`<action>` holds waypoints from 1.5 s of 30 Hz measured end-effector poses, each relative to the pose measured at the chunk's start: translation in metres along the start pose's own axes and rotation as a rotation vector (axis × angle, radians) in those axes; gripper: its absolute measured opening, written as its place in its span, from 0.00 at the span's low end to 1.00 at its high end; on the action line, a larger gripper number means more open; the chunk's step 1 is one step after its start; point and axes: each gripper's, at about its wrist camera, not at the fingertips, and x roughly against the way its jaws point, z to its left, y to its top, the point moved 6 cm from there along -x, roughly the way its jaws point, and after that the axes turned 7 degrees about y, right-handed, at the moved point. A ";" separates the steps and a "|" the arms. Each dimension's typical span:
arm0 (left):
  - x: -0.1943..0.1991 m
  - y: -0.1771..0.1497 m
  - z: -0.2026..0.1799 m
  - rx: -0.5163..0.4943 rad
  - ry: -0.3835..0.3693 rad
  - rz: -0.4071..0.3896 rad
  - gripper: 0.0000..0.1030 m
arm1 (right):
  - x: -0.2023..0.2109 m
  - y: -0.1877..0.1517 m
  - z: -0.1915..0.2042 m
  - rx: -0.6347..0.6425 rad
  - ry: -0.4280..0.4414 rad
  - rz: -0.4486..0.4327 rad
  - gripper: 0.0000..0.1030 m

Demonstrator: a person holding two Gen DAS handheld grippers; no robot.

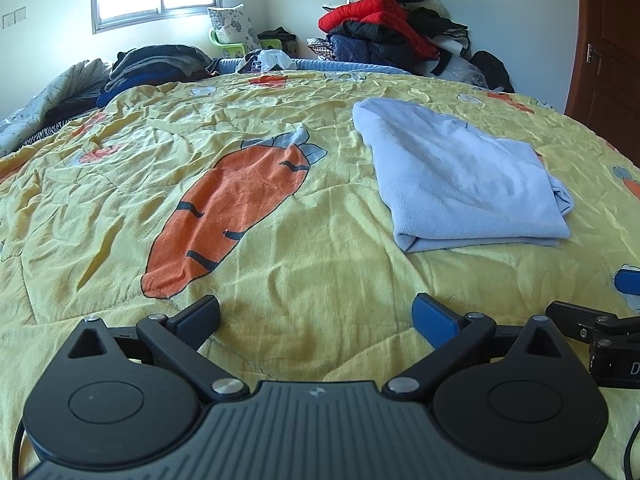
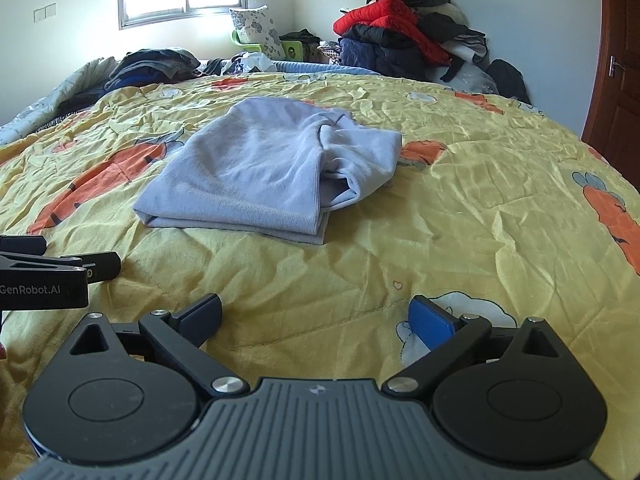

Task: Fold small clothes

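Pale blue folded garment (image 2: 256,172) lying flat on yellow carrot-print quilt (image 2: 460,208), edges stacked toward the near side. Left gripper (image 1: 316,316) and right gripper (image 2: 316,316) both spread wide and holding nothing, short of the garment, bare quilt between.

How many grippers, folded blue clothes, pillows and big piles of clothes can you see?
Grippers: 2, the left gripper and the right gripper, both open and holding nothing
Folded light blue clothes: 1, the light blue garment on the yellow quilt
Pillows: 1, the flowered pillow
Big clothes piles: 2, the red-and-dark pile and the dark pile
Total: 6
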 end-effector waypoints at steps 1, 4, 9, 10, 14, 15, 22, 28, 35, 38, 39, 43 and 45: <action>0.000 0.000 0.000 0.000 0.001 0.000 1.00 | -0.001 0.000 0.000 0.003 -0.001 0.003 0.98; 0.000 0.000 0.000 0.001 0.004 -0.002 1.00 | -0.002 0.000 0.001 0.005 -0.001 0.006 1.00; 0.000 -0.001 0.000 0.002 0.003 -0.002 1.00 | -0.002 0.000 0.001 0.004 0.001 0.005 1.00; 0.000 -0.001 0.000 0.001 0.004 -0.003 1.00 | -0.002 0.000 0.001 0.004 0.001 0.005 1.00; 0.000 -0.001 0.000 0.000 0.005 -0.002 1.00 | -0.002 0.000 0.001 0.004 0.001 0.005 1.00; 0.000 -0.001 0.000 0.000 0.004 -0.002 1.00 | -0.002 0.000 0.001 0.004 0.001 0.005 1.00; 0.000 -0.001 0.000 0.001 0.004 -0.003 1.00 | -0.002 0.000 0.001 0.003 0.001 0.005 1.00; 0.000 -0.001 0.000 0.001 0.004 -0.003 1.00 | -0.003 0.000 0.001 0.004 0.001 0.005 1.00; 0.000 -0.001 0.000 0.000 0.005 -0.003 1.00 | -0.003 0.000 0.001 0.004 0.001 0.005 1.00; 0.000 -0.001 0.000 0.000 0.005 -0.003 1.00 | -0.003 0.000 0.001 0.004 0.001 0.005 1.00; 0.000 -0.001 0.000 0.000 0.006 -0.003 1.00 | -0.003 0.000 0.001 0.004 0.001 0.005 1.00; 0.000 -0.001 0.000 0.000 0.004 -0.003 1.00 | -0.003 0.000 0.001 0.004 0.001 0.005 1.00; 0.000 -0.001 0.000 0.000 0.003 -0.002 1.00 | -0.003 0.000 0.001 0.004 0.001 0.005 1.00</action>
